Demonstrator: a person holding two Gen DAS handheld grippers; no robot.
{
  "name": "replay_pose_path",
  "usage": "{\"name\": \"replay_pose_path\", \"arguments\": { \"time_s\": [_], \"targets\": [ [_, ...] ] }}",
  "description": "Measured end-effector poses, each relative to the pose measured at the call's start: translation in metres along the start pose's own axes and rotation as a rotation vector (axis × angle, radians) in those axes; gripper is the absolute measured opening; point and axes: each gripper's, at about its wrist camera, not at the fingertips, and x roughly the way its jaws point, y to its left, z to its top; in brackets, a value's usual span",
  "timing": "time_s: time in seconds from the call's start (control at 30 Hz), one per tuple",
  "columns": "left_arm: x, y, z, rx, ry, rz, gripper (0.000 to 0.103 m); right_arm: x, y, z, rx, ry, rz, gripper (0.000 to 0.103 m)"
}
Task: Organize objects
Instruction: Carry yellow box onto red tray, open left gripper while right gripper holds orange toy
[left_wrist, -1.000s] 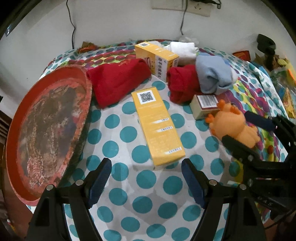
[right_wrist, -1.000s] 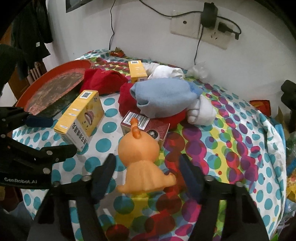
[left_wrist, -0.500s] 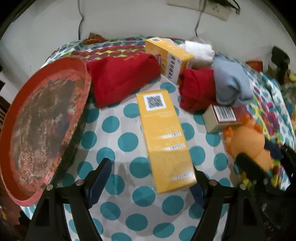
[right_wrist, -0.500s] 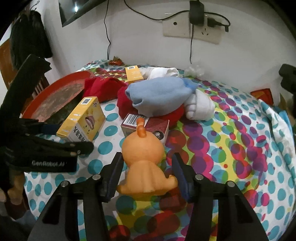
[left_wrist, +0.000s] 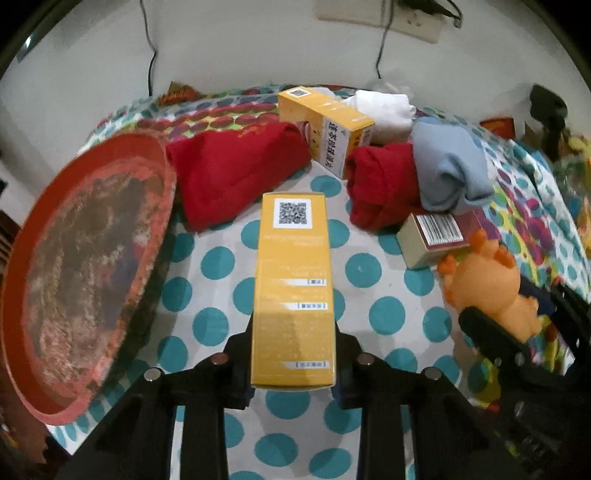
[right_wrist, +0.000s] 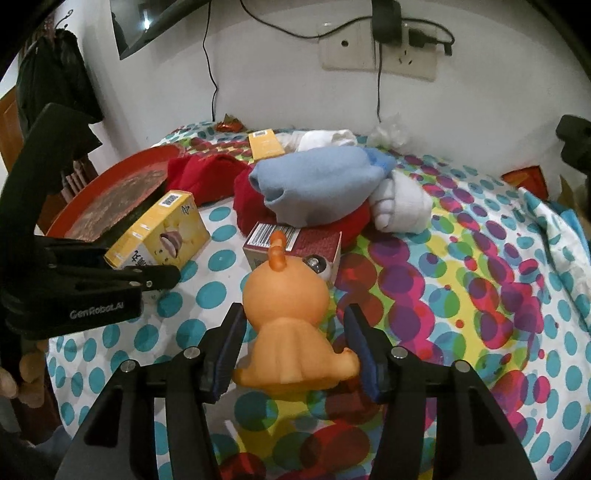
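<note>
A long yellow box (left_wrist: 293, 266) with a QR code lies on the dotted tablecloth and points away from me. My left gripper (left_wrist: 293, 354) is shut on its near end, one finger against each long side. In the right wrist view the same box (right_wrist: 166, 229) sits left of centre, with the left gripper's black fingers (right_wrist: 162, 275) alongside it. An orange rubber toy (right_wrist: 288, 295) stands with its back to me. My right gripper (right_wrist: 295, 350) is shut on its lower body, pads against both flanks. The left wrist view shows the toy (left_wrist: 487, 280) at the right.
A round red tray (left_wrist: 74, 258) leans at the table's left edge. Behind lie a red cloth (left_wrist: 236, 177), a second yellow box (left_wrist: 325, 125), a blue-grey cloth (left_wrist: 450, 166) on another red cloth, white socks (left_wrist: 384, 107) and a small barcode box (left_wrist: 432, 236). Cables hang down the wall.
My left gripper's fingers, wide apart around the yellow box before, have closed onto its sides. The right gripper's jaws narrowed onto the orange toy.
</note>
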Motion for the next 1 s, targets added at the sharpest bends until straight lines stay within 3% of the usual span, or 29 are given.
{"name": "replay_pose_path", "arguments": {
  "time_s": [0.37, 0.6, 0.8, 1.0],
  "targets": [
    [-0.025, 0.019, -0.011, 0.058, -0.034, -0.006, 0.030, -0.001, -0.004, -0.002, 0.027, -0.013, -0.034, 0.049],
    [-0.042, 0.050, -0.016, 0.023, -0.026, -0.045, 0.030, -0.002, -0.001, -0.002, 0.011, -0.015, -0.066, 0.049],
    [-0.059, 0.080, -0.014, 0.028, -0.072, 0.014, 0.030, 0.000, 0.001, -0.002, 0.002, -0.010, -0.083, 0.049],
    [-0.063, 0.138, -0.010, -0.036, -0.078, 0.082, 0.030, -0.002, 0.000, -0.002, 0.003, -0.012, -0.092, 0.049]
  ]
}}
